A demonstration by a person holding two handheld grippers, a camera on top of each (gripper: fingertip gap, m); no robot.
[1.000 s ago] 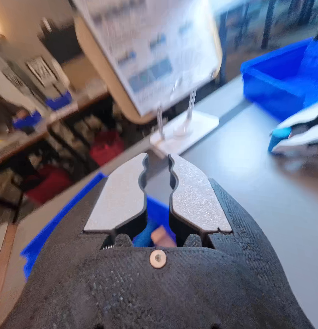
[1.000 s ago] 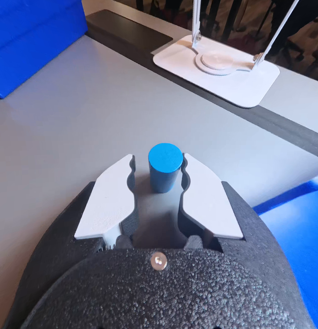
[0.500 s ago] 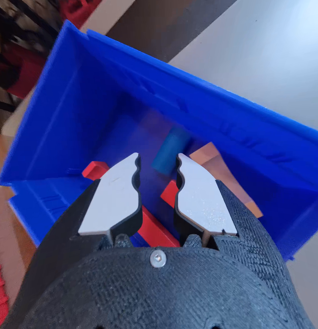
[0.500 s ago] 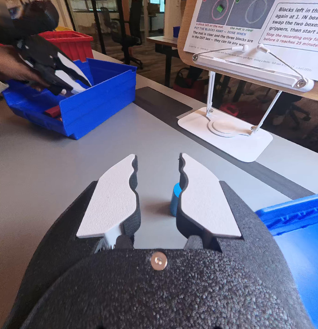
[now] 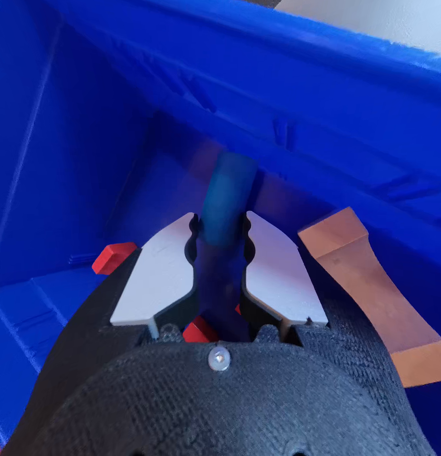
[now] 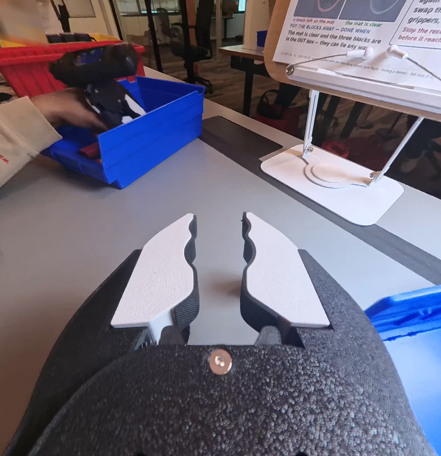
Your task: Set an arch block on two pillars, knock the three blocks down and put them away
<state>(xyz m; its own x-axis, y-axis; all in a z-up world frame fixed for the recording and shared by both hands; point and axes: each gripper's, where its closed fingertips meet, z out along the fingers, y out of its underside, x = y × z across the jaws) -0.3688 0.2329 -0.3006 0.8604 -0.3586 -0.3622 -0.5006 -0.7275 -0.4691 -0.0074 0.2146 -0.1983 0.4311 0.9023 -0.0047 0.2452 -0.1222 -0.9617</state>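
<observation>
My left gripper is open and reaches down into the blue bin. Its fingertips stand on either side of the near end of a blue cylinder lying on the bin floor. An orange-brown arch block lies to the right of the fingers. Red blocks lie under and left of the gripper. My right gripper is open and empty above the grey mat. In the right wrist view the left gripper dips into the same bin. No block shows on the mat there.
A red bin stands behind the blue one. A white document stand with a sheet sits at the back right. A second blue bin is at the right edge. A person's hand and pale sleeve hold the left gripper. About 40 cm separates my left fingertips from my right. To the orange-brown arch block: left tips about 8 cm, right tips about 30 cm.
My left gripper swung down into the blue bin and closed in on the lying blue cylinder. My right gripper rose away from a standing blue cylinder, which is now out of its view.
</observation>
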